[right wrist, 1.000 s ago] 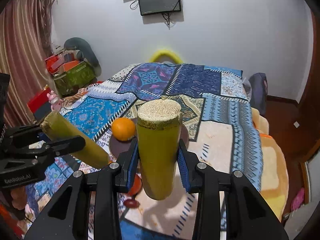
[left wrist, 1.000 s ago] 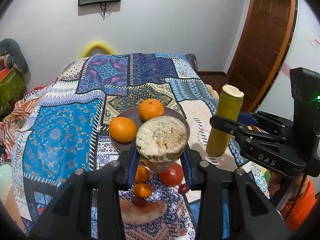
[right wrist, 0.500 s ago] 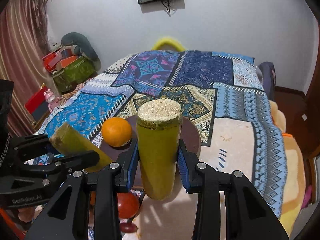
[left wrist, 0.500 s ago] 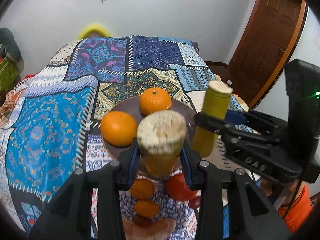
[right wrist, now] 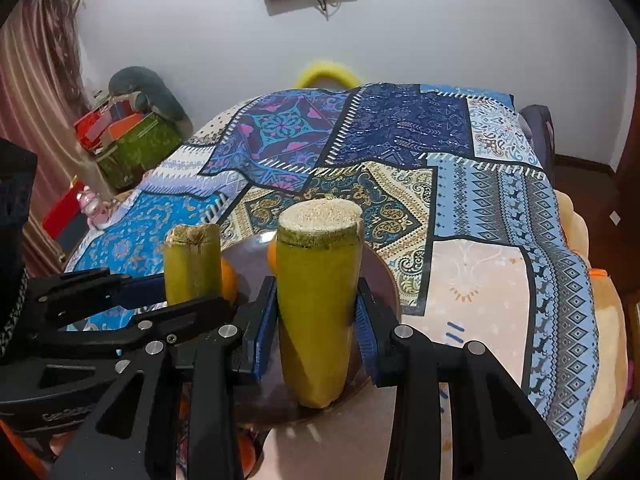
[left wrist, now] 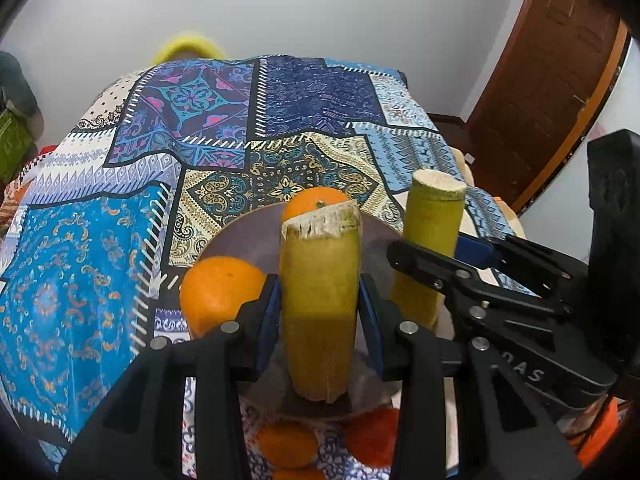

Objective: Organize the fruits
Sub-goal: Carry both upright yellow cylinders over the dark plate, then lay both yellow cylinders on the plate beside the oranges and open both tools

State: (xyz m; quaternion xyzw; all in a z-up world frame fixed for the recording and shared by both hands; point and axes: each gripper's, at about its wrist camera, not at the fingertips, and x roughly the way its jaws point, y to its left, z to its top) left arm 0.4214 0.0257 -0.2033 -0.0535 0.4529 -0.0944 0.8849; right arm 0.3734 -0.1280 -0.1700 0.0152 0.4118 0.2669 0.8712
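Sugarcane pieces, two, both upright over the dark round plate [left wrist: 240,240] on the quilted bed [left wrist: 120,240]. Left claw [left wrist: 319,308] clamps one piece [left wrist: 319,300], long axis near vertical, lower end just above the plate's near rim. Right claw [right wrist: 316,312] clamps the other [right wrist: 316,300], just beside it. Skin yellow-green, cut tops pale and fibrous. Two oranges [left wrist: 218,292] already sit on the plate.
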